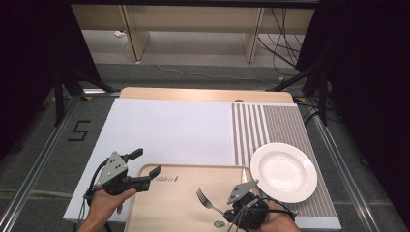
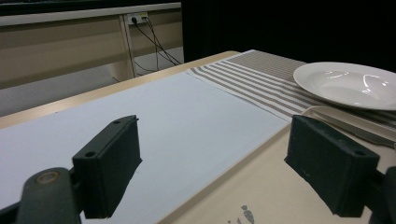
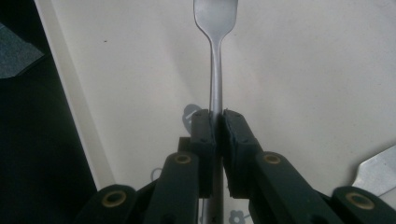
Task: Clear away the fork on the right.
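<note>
The slim silver metal fork (image 1: 207,202) is clamped by its handle in your right tool (image 1: 231,212), whose two black jaws are pressed narrow on either side of the shaft. In the right gripper view the fork (image 3: 215,70) runs straight up from the pads (image 3: 203,140), with the tines out past the top edge. From the high view it hangs over the near part of the pale beige rectangular tray (image 1: 179,203), tines pointing away from you and to the left. Whether the tines touch the tray surface cannot be told. At the lower right corner of the right gripper view a second piece of silver cutlery (image 3: 378,173) lies on the tray; too little of it shows to name it.

Your left tool (image 1: 143,167) sits at the tray's far left corner with its jaws spread wide and nothing between them. One jaw reaches over the tray rim, the other over the white sheet (image 1: 169,130) beside it. The left gripper view looks level between those jaws across the sheet and the tray edge (image 2: 261,154).

Just right of the tray stands a round white ceramic plate (image 1: 284,171), resting on a grey and white striped cloth (image 1: 270,123) that covers the right part of the light wooden worktop (image 1: 193,94). The plate (image 2: 348,84) holds nothing.
</note>
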{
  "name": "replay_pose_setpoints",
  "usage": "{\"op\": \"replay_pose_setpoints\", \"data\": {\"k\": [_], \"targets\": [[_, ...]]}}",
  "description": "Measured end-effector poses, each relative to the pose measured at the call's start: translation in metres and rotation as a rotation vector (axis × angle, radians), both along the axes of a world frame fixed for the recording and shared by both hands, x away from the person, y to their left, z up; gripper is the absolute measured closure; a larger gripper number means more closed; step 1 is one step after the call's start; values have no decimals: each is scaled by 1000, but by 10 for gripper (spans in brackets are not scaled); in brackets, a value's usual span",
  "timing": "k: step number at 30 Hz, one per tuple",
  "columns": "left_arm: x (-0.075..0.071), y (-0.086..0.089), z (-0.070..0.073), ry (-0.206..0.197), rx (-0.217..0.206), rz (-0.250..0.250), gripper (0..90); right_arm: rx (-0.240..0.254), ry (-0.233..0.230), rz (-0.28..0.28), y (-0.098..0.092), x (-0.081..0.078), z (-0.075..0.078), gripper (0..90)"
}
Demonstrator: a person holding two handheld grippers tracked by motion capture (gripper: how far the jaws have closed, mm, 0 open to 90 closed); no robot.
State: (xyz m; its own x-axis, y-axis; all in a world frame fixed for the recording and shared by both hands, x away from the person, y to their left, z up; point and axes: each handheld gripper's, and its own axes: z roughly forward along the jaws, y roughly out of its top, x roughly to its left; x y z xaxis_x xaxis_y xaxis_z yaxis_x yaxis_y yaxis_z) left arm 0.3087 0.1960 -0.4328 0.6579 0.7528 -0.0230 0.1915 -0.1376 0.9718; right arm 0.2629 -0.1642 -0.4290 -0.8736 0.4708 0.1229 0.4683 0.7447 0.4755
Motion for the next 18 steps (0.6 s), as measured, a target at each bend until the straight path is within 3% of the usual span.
{"op": "replay_pose_setpoints", "data": {"k": [18], "targets": [[-1, -3, 0, 1, 6, -12, 169, -42, 21, -63, 7, 2, -15, 842]]}}
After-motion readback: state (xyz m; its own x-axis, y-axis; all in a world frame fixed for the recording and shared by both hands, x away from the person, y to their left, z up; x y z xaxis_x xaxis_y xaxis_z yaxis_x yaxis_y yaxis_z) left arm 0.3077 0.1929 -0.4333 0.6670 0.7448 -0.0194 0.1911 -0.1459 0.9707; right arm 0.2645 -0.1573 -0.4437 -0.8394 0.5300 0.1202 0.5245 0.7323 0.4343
